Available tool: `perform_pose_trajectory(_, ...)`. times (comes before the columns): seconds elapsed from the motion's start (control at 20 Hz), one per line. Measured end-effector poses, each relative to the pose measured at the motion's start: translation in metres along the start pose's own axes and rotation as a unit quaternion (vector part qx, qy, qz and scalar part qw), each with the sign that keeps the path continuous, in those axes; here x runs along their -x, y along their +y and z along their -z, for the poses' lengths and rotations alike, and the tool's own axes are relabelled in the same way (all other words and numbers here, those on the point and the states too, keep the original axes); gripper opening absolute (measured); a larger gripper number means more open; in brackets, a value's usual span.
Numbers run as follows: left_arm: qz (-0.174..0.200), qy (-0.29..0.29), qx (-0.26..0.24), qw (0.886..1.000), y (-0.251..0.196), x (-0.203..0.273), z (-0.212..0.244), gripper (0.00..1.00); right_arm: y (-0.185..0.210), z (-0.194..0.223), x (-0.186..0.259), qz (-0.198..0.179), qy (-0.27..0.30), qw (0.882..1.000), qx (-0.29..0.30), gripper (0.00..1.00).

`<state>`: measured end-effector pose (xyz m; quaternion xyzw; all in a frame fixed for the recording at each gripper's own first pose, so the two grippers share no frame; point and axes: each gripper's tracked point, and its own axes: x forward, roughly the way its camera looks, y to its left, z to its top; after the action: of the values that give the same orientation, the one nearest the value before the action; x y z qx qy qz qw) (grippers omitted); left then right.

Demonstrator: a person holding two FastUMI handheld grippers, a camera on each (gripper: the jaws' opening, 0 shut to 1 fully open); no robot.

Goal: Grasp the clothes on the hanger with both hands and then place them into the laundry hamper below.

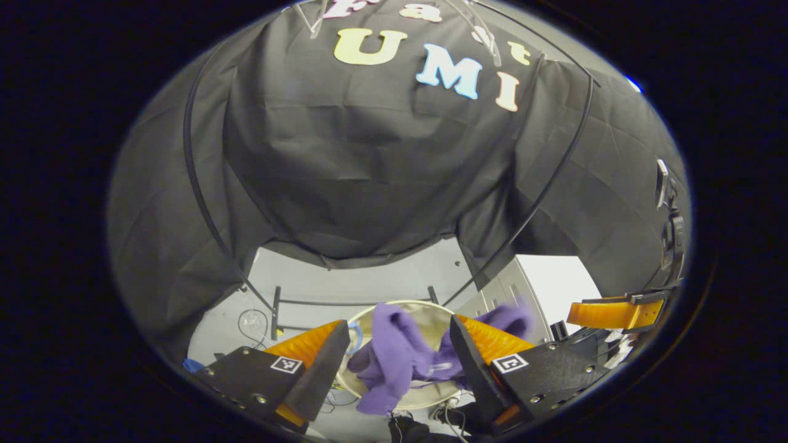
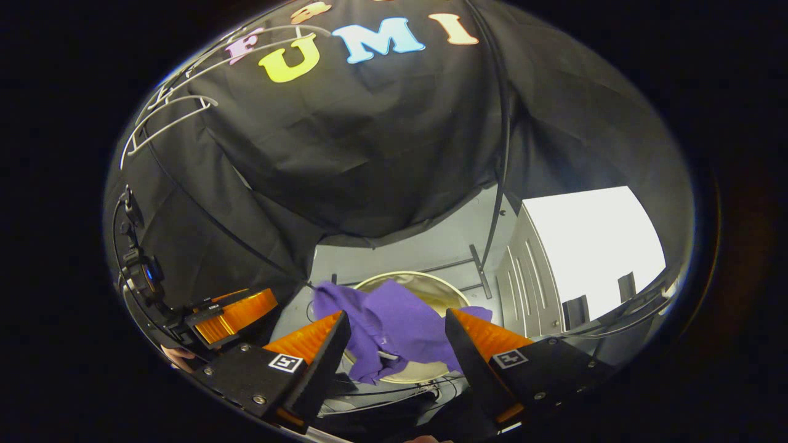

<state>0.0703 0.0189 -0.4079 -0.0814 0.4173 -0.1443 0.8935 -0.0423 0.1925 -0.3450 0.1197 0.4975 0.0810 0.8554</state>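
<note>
The purple garment (image 1: 394, 357) is seen at the lower centre of both views, draped over the round laundry hamper (image 1: 431, 311). The left gripper (image 1: 399, 360) and right gripper (image 2: 397, 347) are held above it, jaws released, nothing gripped.

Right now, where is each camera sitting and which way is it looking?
Left gripper view: rides the left gripper, looking down at the purple cloth garment draped on the round beige hamper; its orange-black fingers show.
Right gripper view: rides the right gripper, looking down likewise; its fingers show.
Shared: garment, hamper, and the other gripper at each view's edge.
</note>
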Motion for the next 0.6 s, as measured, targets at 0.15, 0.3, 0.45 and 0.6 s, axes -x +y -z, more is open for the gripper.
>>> perform_pose_trajectory(0.15, -0.013, -0.047, -0.022, 0.999, 0.0, 0.022, -0.04, 0.95, -0.013, -0.048, 0.034, 0.027, -0.075, 0.997, 0.01, 0.96)
perform_pose_trajectory(0.3, -0.026, -0.111, -0.047, 0.992, -0.004, 0.057, -0.096, 0.91, -0.021, -0.107, 0.071, 0.053, -0.164, 0.984, 0.034, 0.96)
perform_pose_trajectory(0.45, -0.037, -0.174, -0.065, 0.982, -0.014, 0.093, -0.153, 0.95, -0.017, -0.162, 0.113, 0.064, -0.254, 0.964, 0.055, 0.95)
perform_pose_trajectory(0.6, -0.044, -0.239, -0.074, 0.967, -0.026, 0.142, -0.208, 0.97, -0.001, -0.203, 0.16, 0.06, -0.334, 0.939, 0.065, 0.95)
